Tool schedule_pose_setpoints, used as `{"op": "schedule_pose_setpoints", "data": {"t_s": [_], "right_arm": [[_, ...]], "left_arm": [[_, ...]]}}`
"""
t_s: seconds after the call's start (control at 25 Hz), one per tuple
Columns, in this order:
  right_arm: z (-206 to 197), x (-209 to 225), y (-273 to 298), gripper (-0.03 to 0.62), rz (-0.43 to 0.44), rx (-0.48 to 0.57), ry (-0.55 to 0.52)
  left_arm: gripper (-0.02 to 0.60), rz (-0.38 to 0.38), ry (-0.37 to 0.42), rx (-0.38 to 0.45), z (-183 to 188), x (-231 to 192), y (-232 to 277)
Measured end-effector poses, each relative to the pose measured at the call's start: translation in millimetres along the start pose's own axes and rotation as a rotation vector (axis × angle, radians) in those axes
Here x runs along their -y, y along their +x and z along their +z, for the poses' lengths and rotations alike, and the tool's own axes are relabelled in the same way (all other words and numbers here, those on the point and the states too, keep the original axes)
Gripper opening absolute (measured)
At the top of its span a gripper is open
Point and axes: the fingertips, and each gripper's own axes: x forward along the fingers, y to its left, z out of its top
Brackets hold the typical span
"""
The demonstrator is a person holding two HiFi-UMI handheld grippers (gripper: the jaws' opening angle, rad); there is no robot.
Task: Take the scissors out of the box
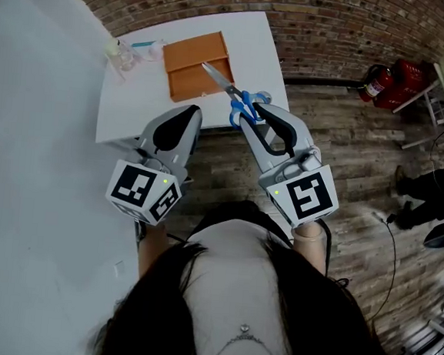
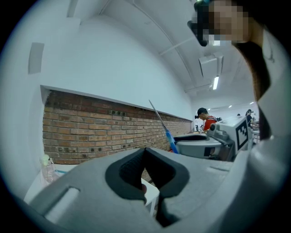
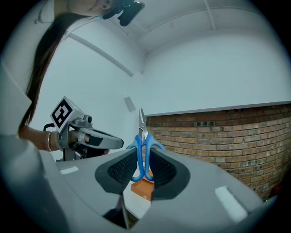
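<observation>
My right gripper is shut on the blue handles of the scissors. Their metal blades reach out over the near edge of the open orange-brown box, which lies on the white table. In the right gripper view the scissors stand upright between the pads, blades up, above the box. My left gripper hangs in front of the table's near edge, shut with nothing in it. From the left gripper view the scissors show to the right, slanting up.
A small clear bottle and a light-blue item lie left of the box. Beyond the table runs a brick wall. Red fire extinguishers stand on the wooden floor at right, where a person's legs also show.
</observation>
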Motion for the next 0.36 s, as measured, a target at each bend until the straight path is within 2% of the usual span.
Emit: {"op": "schedule_pose_setpoints", "data": {"t_s": [0.2, 0.36], "right_arm": [[-3.6, 4.4, -3.5, 0.097, -0.012, -0.008, 0.010], [-3.2, 6.9, -3.3, 0.097, -0.006, 0.026, 0.006]], "left_arm": [[0.000, -0.002, -0.006, -0.004, -2.3, 3.0, 3.1], [0.000, -0.006, -0.006, -0.006, -6.4, 4.6, 8.0]]}}
